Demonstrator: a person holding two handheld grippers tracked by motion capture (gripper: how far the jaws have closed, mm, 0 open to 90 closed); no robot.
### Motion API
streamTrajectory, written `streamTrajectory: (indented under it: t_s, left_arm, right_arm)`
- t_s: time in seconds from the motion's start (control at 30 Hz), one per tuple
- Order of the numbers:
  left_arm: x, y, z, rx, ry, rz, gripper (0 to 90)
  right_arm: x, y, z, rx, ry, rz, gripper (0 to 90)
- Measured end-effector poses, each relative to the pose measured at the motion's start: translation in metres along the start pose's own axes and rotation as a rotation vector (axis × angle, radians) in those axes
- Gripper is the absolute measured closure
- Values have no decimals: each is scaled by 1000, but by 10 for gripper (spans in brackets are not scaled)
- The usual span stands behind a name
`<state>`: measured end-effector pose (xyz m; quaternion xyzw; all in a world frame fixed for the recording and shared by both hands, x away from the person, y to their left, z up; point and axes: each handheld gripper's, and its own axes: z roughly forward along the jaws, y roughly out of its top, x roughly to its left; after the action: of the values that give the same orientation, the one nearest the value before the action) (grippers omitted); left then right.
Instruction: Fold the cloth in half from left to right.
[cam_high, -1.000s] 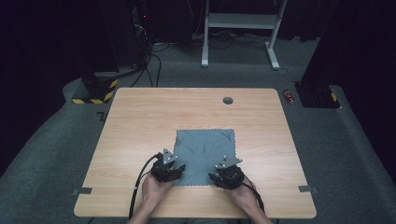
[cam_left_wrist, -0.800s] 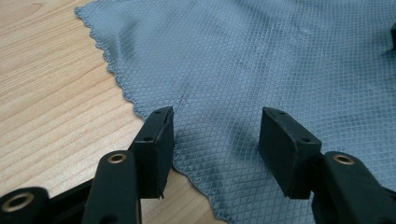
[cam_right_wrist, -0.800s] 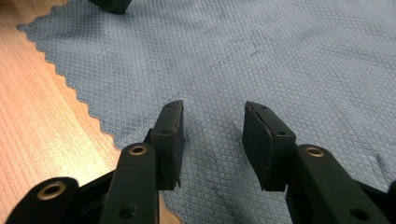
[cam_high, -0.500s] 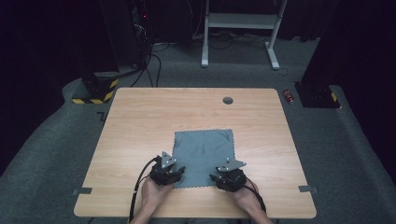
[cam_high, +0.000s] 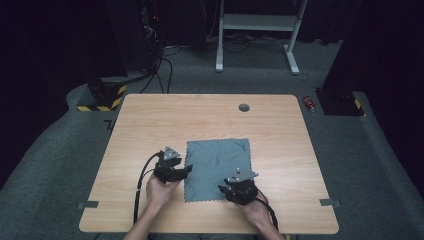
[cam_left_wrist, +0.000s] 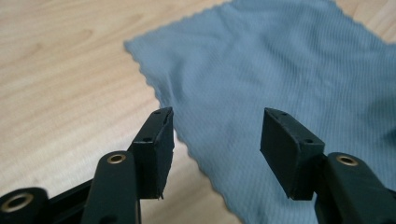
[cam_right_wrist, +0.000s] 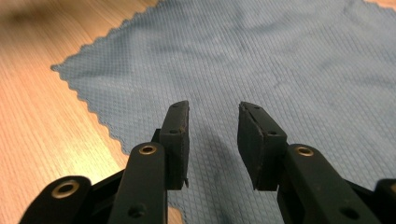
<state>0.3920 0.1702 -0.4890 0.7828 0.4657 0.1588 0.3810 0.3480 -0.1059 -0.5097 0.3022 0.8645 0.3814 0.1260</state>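
Roughly central on the wooden table (cam_high: 150, 120), slightly toward the person's side, lies the grey-blue cloth (cam_high: 218, 167), flat, scalloped edges, near-square. All positions below are given against this cloth.

Left gripper (cam_high: 184, 171): at the cloth's left edge, about midway along it, jaws pointing in toward the cloth. In the left gripper view (cam_left_wrist: 215, 149) the jaws stand well apart, nothing between the pads; the cloth's wavy edge runs under the gap, so one jaw is over bare wood and the other over fabric. Whether the tips touch the cloth I cannot tell.

Right gripper (cam_high: 224, 189): over the cloth's near right corner. In the right gripper view (cam_right_wrist: 212, 142) the jaws hang over the fabric with a narrower gap between them; they have just been closing, but the pads are not pressing on anything and no fold of cloth is raised between them.

Cloth lies between the two grippers, unlifted, with a faint wrinkle near its left edge.
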Motion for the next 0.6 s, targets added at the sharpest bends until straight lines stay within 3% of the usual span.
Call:
streamTrajectory:
  t_s: [0.33, 0.4, 0.53, 0.6]
  left_arm:
    - [18, 24, 10, 27, 25, -19, 448]
    - [22, 27, 11, 20, 20, -43, 447]
    - [27, 35, 19, 30, 42, -31, 444]
    - [30, 39, 25, 57, 63, -21, 444]
  right_arm:
    - [9, 9, 7, -14, 39, -4, 670]
    - [11, 11, 10, -12, 54, 3, 678]
    - [19, 17, 15, -15, 72, -17, 689]
    - [24, 21, 18, -22, 78, -31, 694]
